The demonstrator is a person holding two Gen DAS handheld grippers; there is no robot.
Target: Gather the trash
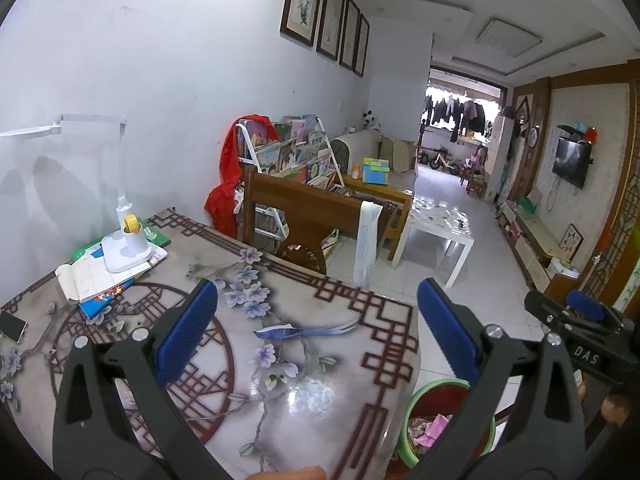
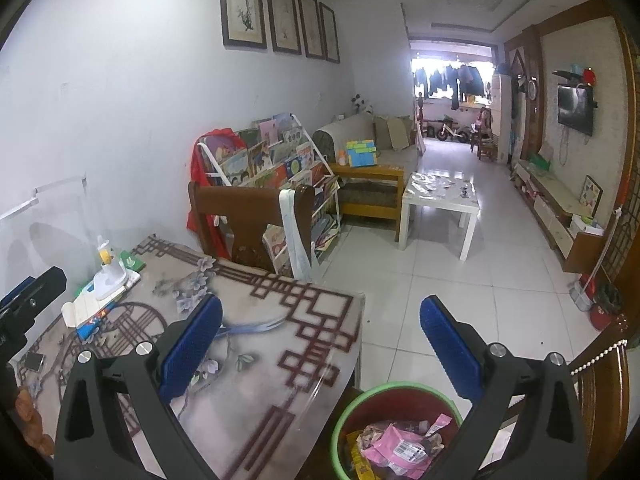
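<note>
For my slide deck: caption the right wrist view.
Open right hand-held gripper held above a green-rimmed trash bin holding pink wrappers, beside the patterned table.

Two grippers show: the left gripper (image 1: 318,332) and the right gripper (image 2: 320,338), each with two blue-padded fingers spread wide and nothing between them. One red trash bin (image 2: 394,396) with a green rim stands on the floor by the table corner. One patterned dining table (image 1: 304,364) carries one white desk lamp (image 1: 126,240), one phone (image 1: 12,326) and one small pile of books (image 1: 98,280). Four framed pictures (image 2: 280,14) hang on the wall. One wooden chair (image 2: 252,220), one rack of picture books (image 2: 276,156), one white coffee table (image 2: 440,196) and one wall-mounted television (image 2: 576,110) stand beyond.
</note>
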